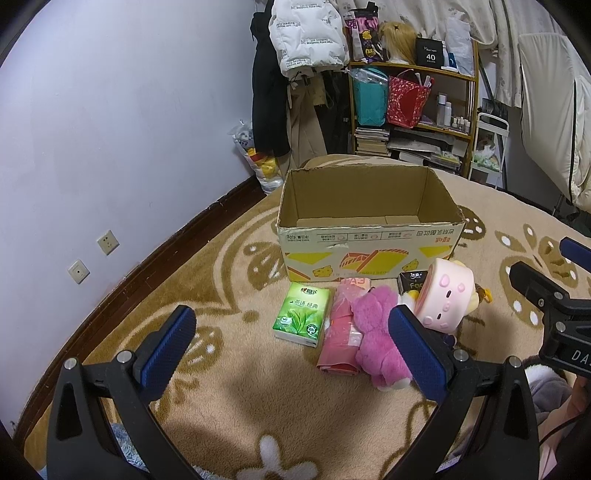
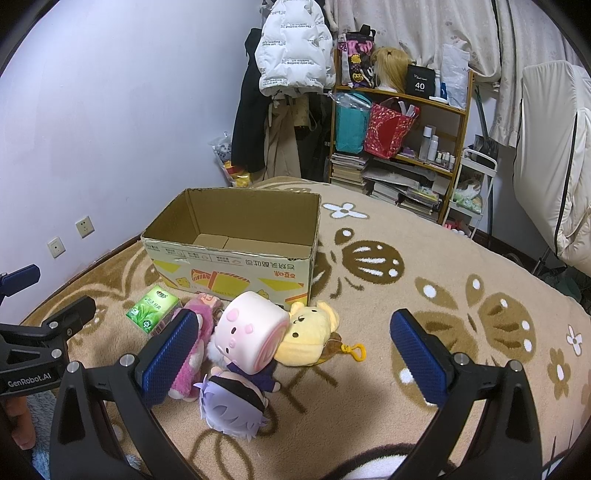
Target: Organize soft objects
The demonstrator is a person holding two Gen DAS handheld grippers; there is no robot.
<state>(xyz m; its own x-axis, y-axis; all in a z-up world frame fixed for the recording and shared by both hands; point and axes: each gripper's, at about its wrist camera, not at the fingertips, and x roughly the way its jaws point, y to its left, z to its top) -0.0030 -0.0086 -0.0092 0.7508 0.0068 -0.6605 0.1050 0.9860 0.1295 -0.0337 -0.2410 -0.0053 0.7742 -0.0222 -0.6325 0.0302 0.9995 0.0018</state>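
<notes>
A pale lilac wall (image 2: 129, 110) with two sockets (image 2: 85, 226) runs down to a dark skirting board. Beige flowered blanket (image 2: 424, 258) underfoot, a crowded wooden shelf (image 2: 402, 125) at the back, coats (image 2: 291, 55) hanging, floral curtains (image 2: 461, 29) alongside.

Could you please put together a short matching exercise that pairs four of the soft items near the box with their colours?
Things:
1. tissue pack
2. bear plush
3. roll-shaped pig plush
4. chibi doll's hair

Colours:
A. lavender
B. pale pink
C. green
D. yellow

Pairs: 1-C, 2-D, 3-B, 4-A
</notes>
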